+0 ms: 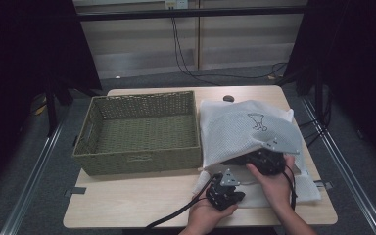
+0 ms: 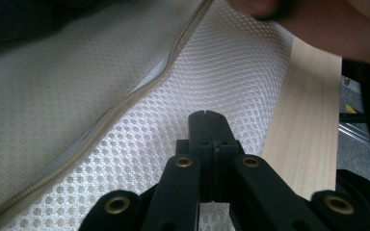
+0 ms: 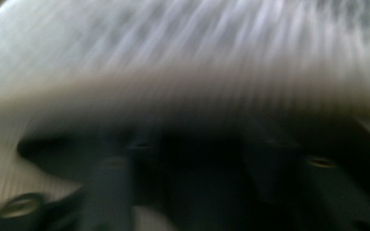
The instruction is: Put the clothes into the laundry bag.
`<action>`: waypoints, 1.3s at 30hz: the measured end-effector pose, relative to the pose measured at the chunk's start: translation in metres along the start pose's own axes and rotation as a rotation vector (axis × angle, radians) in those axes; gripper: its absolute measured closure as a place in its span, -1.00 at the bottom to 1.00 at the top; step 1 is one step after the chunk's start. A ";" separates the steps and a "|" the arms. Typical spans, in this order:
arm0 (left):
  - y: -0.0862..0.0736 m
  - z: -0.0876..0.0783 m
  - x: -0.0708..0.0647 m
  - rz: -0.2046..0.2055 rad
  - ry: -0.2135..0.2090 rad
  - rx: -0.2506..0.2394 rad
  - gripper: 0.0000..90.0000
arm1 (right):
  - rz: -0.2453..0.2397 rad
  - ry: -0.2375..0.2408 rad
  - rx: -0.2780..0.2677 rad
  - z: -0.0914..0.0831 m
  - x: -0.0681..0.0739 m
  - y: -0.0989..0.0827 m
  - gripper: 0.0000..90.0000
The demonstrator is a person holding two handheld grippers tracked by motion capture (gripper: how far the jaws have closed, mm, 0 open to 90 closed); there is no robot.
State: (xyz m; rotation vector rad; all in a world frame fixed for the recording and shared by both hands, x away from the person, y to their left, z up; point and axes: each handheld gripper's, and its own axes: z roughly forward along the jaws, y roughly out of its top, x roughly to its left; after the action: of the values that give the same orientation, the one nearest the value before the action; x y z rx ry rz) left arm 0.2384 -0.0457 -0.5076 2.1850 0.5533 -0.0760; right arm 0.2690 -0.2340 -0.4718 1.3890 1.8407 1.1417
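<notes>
Both left gripper (image 2: 206, 115) jaws meet, pinching white mesh bag (image 2: 139, 144).

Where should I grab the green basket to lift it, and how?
Probably by the handle slot in the left end wall of the basket. It is a cutout in the weave, so fingers or a jaw can hook through from outside, coming in from the table's left. The basket stands upright and empty, and the white mesh bag crowds its right side.
</notes>
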 end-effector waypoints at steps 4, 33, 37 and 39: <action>0.000 0.000 -0.001 0.004 0.007 -0.004 1.00 | 0.002 -0.063 0.121 0.007 -0.004 -0.020 -0.06; 0.000 0.000 0.001 -0.003 -0.040 0.007 1.00 | 0.064 0.089 0.031 0.011 -0.016 0.011 0.37; 0.000 0.001 0.002 -0.012 -0.050 0.004 1.00 | 0.032 0.098 -0.007 -0.026 -0.017 -0.002 0.31; 0.000 0.000 0.002 -0.014 -0.050 0.006 1.00 | 0.031 0.070 -0.033 -0.042 -0.022 -0.004 0.25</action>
State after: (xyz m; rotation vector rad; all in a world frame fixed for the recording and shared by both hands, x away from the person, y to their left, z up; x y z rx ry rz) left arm 0.2405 -0.0451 -0.5087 2.1789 0.5414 -0.1392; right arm 0.2392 -0.2676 -0.4566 1.3797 1.8464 1.2451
